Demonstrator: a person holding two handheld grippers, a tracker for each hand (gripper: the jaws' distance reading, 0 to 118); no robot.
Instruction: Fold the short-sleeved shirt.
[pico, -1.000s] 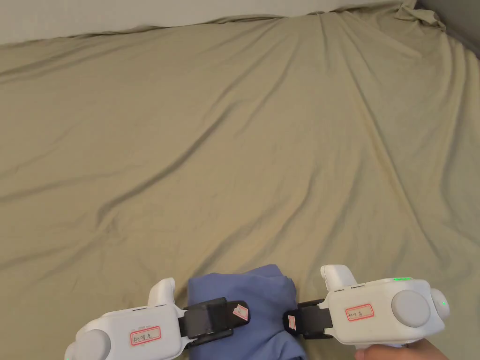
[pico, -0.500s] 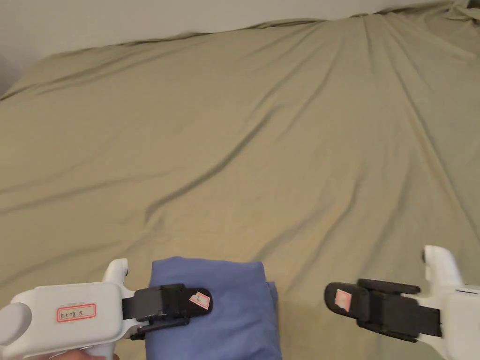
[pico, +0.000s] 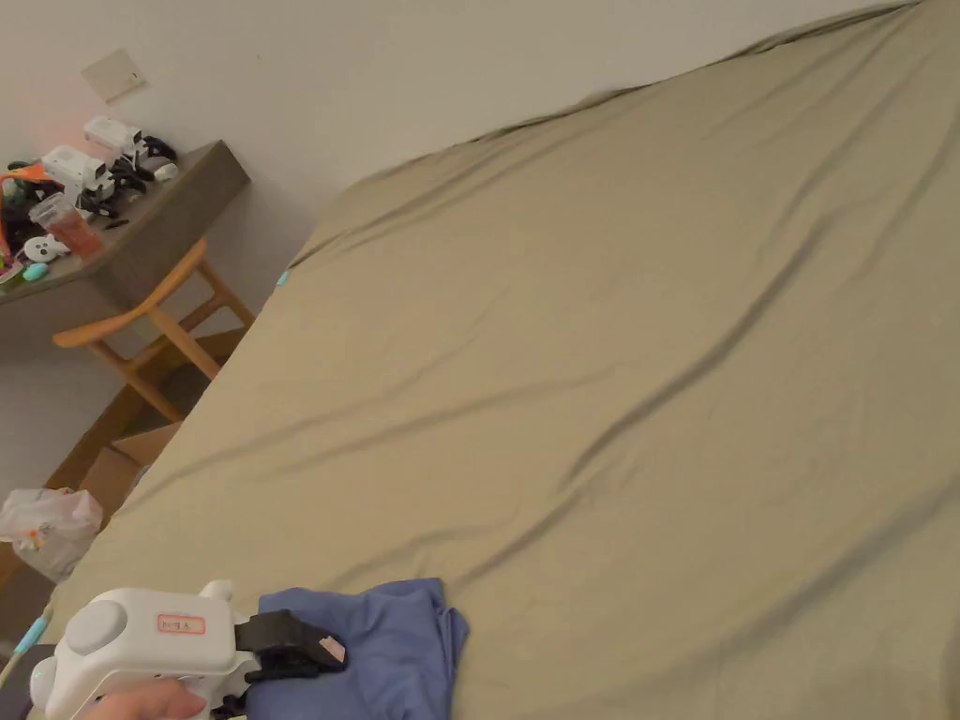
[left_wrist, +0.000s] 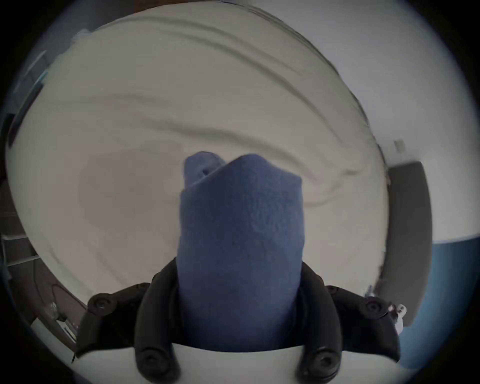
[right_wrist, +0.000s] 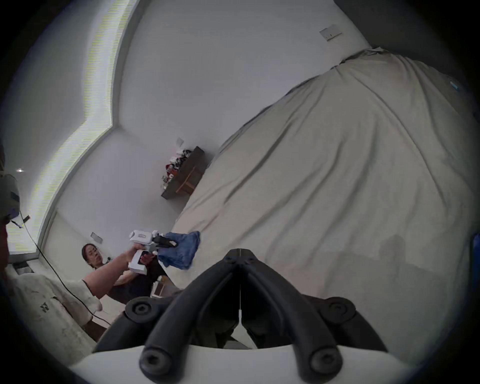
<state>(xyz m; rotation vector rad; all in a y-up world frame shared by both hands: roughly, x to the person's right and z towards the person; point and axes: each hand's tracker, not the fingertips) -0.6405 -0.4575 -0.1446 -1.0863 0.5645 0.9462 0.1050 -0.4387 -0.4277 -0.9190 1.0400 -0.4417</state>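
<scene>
Shirt since carried leftward, bottom edge cropping it.

Head view: bed spans centre to 3 o'clock. Folded shirt at 7 o'clock on the bed's near left corner, left gripper on its left side. Desk at 10 o'clock off the bed's left edge, chair tucked under it. Bag on the floor at 8 o'clock.

Your left gripper w/ both jaws clamped on the folded blue shirt, above the wrinkled beige sheet.
</scene>
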